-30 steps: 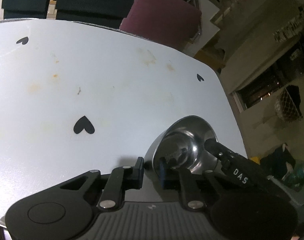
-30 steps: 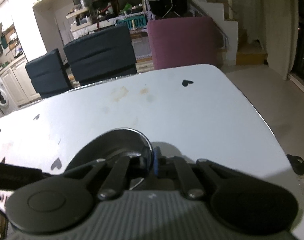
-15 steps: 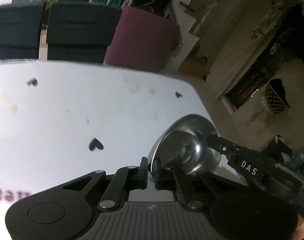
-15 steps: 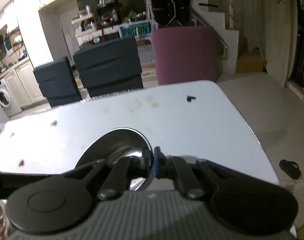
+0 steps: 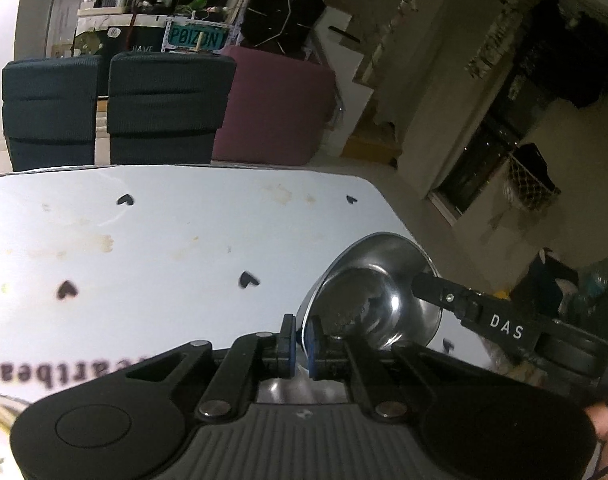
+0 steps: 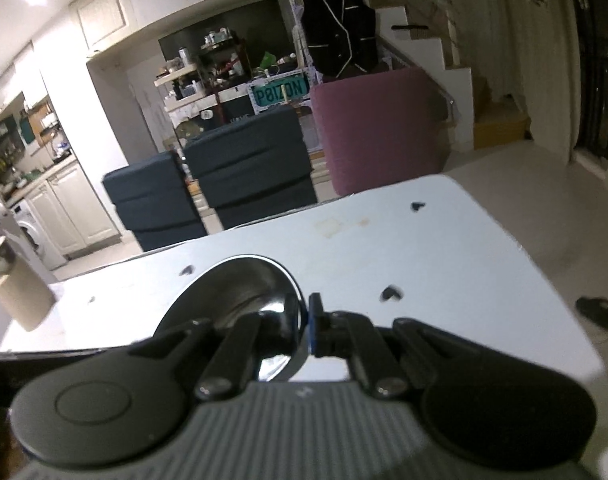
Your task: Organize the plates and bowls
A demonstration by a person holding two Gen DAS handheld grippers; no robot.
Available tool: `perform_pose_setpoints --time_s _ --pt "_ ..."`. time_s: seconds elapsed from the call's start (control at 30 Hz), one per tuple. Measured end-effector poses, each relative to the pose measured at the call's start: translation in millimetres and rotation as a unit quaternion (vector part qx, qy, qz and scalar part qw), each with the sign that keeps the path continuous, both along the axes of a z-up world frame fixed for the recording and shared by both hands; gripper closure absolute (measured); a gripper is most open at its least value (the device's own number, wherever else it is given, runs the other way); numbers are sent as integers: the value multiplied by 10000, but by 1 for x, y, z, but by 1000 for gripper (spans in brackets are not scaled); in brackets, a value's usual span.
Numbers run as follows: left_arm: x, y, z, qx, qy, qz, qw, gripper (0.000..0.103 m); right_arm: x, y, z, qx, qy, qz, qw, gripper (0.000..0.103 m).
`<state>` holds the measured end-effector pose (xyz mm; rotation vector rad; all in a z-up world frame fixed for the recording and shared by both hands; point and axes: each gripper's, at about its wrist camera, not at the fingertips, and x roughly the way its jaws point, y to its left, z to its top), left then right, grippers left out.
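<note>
A shiny steel bowl [image 5: 378, 286] is held up above the white table [image 5: 164, 240], tilted on edge. My left gripper [image 5: 300, 340] is shut on its near rim. My right gripper [image 6: 304, 330] is shut on the opposite rim of the same bowl [image 6: 240, 296]; its finger shows in the left wrist view [image 5: 436, 288] reaching into the bowl from the right. A pale dish rim [image 5: 0, 412] shows at the bottom left corner of the left wrist view.
The white table [image 6: 444, 248] has black heart marks and brown stains. Its right edge [image 6: 544, 276] drops to the floor. Two dark chairs [image 6: 224, 184] and a maroon seat [image 6: 380, 128] stand beyond the far edge. A tan cylinder [image 6: 16, 284] stands at far left.
Both grippers have risen with the bowl between them, so the table looks farther below. The left gripper closed tighter on the rim. The views tilted up toward the room.
</note>
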<state>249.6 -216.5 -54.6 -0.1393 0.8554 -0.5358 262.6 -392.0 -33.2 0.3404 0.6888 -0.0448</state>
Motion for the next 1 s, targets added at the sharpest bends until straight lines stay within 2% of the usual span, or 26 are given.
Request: perform_pose_setpoints --time_s 0.23,0.4,0.6,0.83,1.0 --pt "-10 38 -20 72 241 -54 9997 99 -27 28 -4 144 103 143 9997 96" --pt "3 50 -44 149 643 51 9978 98 -15 39 -24 153 494 400 9979 95" --pt "10 57 -61 364 775 43 9963 99 -9 54 -43 104 837 523 9951 95" --pt "13 62 -76 303 1060 77 9939 99 -5 71 -53 -59 1086 621 9921 97" --pt "13 57 -81 380 1077 25 9935 99 5 76 -62 -134 1256 626 9900 98"
